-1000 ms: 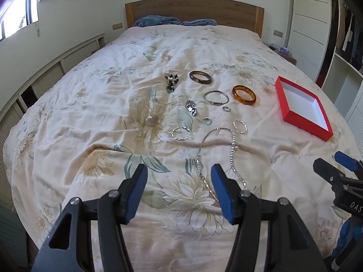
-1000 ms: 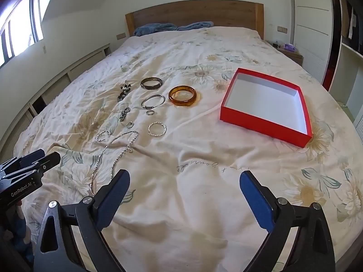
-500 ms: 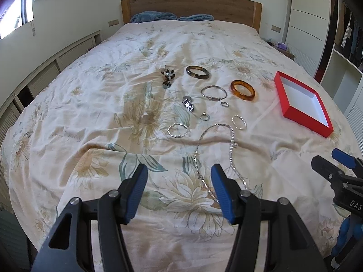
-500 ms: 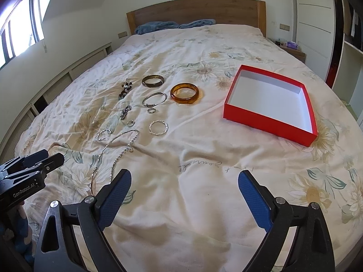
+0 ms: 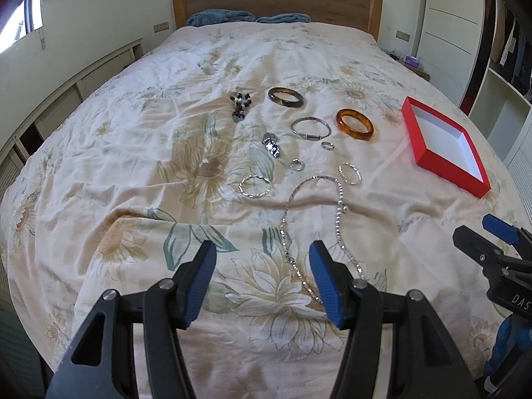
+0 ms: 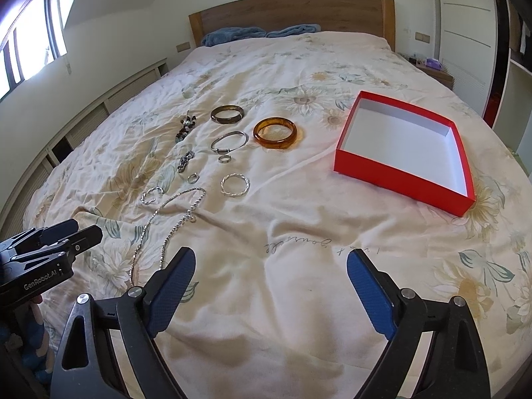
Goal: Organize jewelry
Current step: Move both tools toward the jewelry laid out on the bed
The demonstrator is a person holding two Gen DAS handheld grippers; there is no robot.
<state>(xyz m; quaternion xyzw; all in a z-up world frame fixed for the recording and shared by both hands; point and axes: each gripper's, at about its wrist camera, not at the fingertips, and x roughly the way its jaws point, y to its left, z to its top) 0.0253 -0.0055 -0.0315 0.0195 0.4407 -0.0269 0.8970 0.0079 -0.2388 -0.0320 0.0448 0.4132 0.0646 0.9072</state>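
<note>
Red box [image 6: 404, 174], right of frame; amber bangle [image 6: 275, 132], centre. Left gripper [image 5: 262, 279] and right gripper [image 6: 269, 286], lower frame: both released, holding nothing.

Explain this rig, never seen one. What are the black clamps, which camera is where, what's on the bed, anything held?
No robot arm: a person holds a two-finger gripper in each hand, each with a fisheye camera looking along its blue-padded fingers. The left view shows the left gripper open over a necklace; the right view shows the right gripper open wider. Each gripper also appears at the other view's edge. On the bedspread lie bangles, rings and an empty red box. Nothing is held.
</note>
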